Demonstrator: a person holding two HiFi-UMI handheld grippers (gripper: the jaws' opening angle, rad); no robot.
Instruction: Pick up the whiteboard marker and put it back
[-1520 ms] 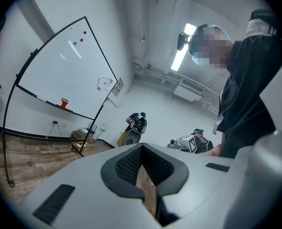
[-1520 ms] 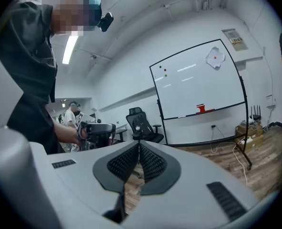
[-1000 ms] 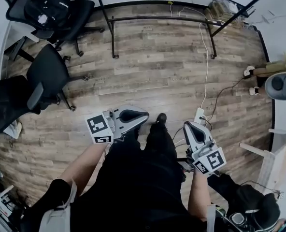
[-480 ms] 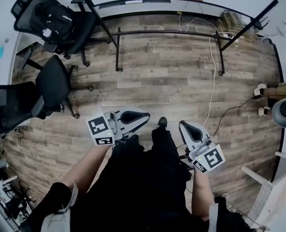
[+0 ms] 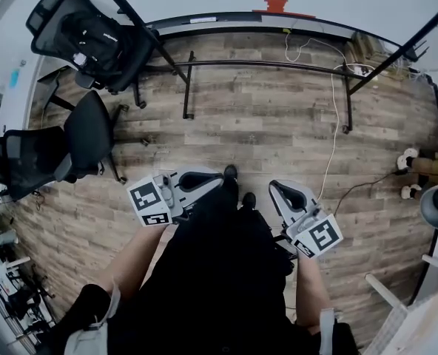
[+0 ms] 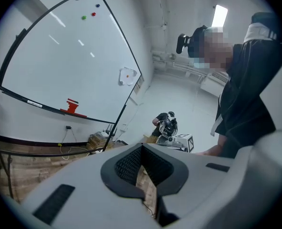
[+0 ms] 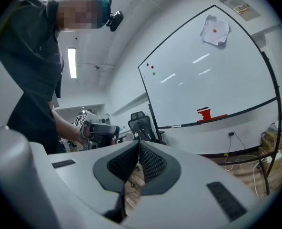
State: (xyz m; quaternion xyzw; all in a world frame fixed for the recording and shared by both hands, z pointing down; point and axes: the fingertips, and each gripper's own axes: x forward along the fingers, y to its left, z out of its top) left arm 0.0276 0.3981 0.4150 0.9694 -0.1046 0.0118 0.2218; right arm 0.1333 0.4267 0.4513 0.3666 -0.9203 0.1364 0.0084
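A whiteboard (image 6: 60, 56) on a black stand fills the far side, and its tray (image 5: 226, 17) runs across the top of the head view. On the tray sit a red block (image 5: 274, 4) (image 6: 73, 106) (image 7: 206, 113) and a thin white stick (image 5: 204, 20), perhaps the marker; it is too small to tell. My left gripper (image 5: 208, 177) (image 6: 142, 147) is held level in front of my body, shut and empty. At the same height, my right gripper (image 5: 280, 191) (image 7: 139, 144) is also shut with nothing in it. Both are well short of the board.
Three black office chairs (image 5: 93, 35) (image 5: 86, 128) (image 5: 19, 161) stand at the left. The stand's legs (image 5: 186, 87) (image 5: 348, 102) reach onto the wooden floor, and a white cable (image 5: 330, 146) trails down at the right. Another person's feet (image 5: 411, 161) show at the right edge.
I have walked toward the whiteboard with both grippers carried forward. The stand and the red block have come closer, and the chairs have slid down the left. Both grippers stay shut.
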